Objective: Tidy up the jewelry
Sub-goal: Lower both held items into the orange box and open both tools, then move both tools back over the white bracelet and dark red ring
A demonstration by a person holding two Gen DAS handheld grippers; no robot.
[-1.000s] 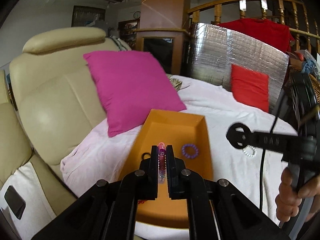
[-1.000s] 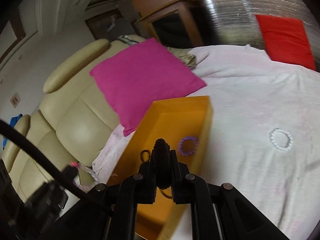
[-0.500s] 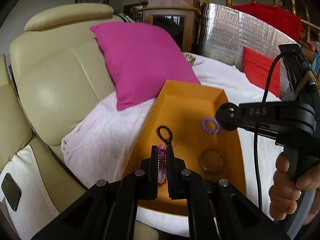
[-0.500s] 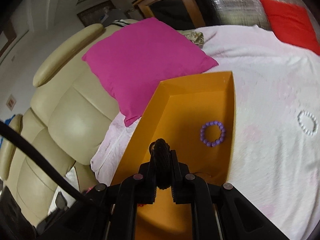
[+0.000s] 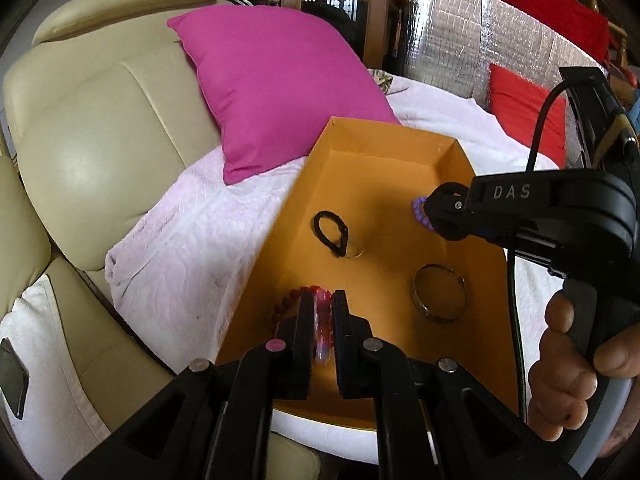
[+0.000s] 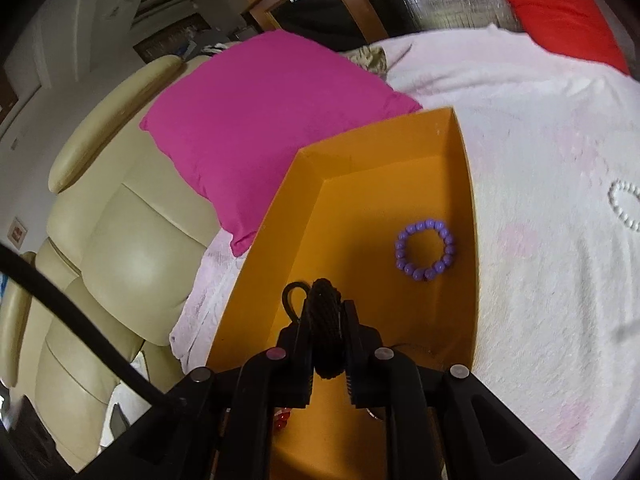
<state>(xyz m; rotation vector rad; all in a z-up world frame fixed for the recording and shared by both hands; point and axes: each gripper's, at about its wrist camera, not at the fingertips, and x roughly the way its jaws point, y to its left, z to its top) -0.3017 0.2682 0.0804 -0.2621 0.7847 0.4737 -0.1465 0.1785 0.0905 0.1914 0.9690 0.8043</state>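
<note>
An orange tray (image 5: 400, 148) lies on a white blanket, and both grippers hover low over it. My left gripper (image 5: 322, 312) has a pink and clear bead bracelet (image 5: 322, 320) between its pads, still touching, and its jaws are opening. A dark red bead bracelet (image 5: 288, 300) lies beside its left finger. My right gripper (image 6: 326, 312) has a black braided bracelet (image 6: 326, 320) between its pads, and its jaws are opening too. In the tray (image 6: 464, 184) lie a purple bead bracelet (image 6: 425, 249), a black loop (image 5: 330, 234) and a metal bangle (image 5: 438, 298).
A white pearl bracelet (image 6: 624, 208) lies on the blanket (image 6: 540, 160) right of the tray. A pink cushion (image 5: 280, 92) leans on a cream sofa (image 5: 100, 140) to the left. A red cushion (image 5: 524, 108) and a foil panel (image 5: 460, 52) stand behind. A hand (image 5: 572, 360) grips the right handle.
Both grippers have sunk toward the tray, which now fills more of each view. The right gripper has swung in over the purple bracelet. Each still carries its bracelet, with the jaws a little wider.
</note>
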